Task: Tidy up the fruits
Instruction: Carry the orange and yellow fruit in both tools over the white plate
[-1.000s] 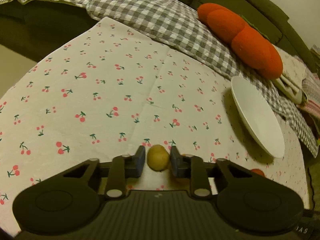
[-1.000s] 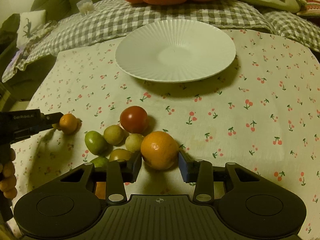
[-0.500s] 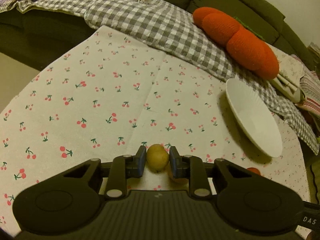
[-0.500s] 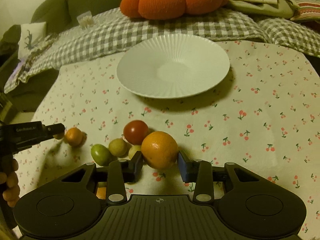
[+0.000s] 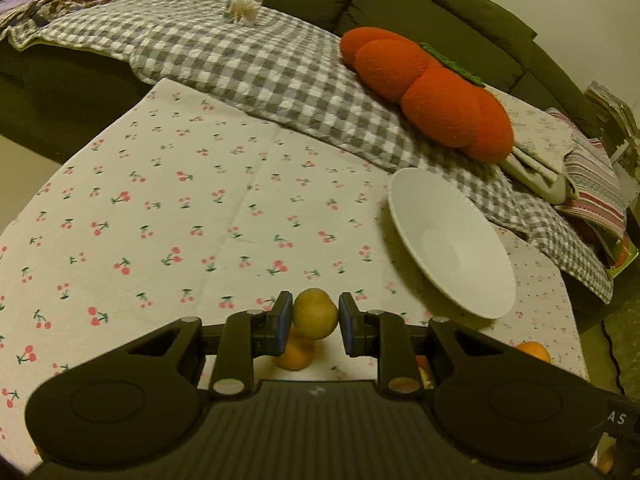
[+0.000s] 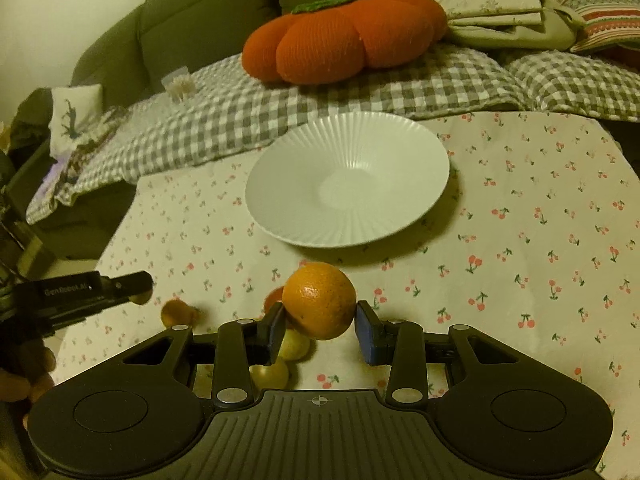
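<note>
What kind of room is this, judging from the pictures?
Most likely a home living room: a dark sofa with a pumpkin-shaped cushion and a checked blanket, and before it a table under a cherry-print cloth with a white plate.

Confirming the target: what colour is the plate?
Plain white plate, ribbed; clearest in the right wrist view.

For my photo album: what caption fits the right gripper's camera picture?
Right gripper holds an orange above the cherry-print tablecloth, facing an empty white plate.
</note>
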`<action>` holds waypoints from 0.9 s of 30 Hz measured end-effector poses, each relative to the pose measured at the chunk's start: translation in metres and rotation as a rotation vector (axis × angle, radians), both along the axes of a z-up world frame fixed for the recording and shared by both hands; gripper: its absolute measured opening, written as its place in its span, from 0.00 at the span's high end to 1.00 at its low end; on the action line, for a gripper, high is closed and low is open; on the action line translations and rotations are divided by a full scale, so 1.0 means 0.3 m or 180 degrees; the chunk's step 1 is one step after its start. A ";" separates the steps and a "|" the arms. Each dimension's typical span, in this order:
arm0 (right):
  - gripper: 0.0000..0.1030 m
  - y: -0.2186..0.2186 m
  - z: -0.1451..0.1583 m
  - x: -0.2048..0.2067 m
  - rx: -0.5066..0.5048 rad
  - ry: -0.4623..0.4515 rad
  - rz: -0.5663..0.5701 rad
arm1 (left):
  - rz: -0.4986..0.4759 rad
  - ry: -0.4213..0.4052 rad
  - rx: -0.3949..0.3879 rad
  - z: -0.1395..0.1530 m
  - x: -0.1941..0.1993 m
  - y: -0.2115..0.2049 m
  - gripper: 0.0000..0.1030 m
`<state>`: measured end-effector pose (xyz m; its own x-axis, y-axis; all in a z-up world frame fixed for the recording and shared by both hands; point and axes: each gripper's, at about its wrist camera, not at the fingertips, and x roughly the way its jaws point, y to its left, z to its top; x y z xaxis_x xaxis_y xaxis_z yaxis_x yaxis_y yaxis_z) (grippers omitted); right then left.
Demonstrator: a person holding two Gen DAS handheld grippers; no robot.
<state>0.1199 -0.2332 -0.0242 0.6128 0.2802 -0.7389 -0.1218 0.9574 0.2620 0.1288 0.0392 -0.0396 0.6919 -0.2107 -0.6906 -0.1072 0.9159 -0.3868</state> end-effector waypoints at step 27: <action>0.64 -0.085 0.006 0.240 -0.0045 -0.0208 -0.0172 | -0.0657 -0.0407 0.0146 0.061 0.239 -0.278 0.78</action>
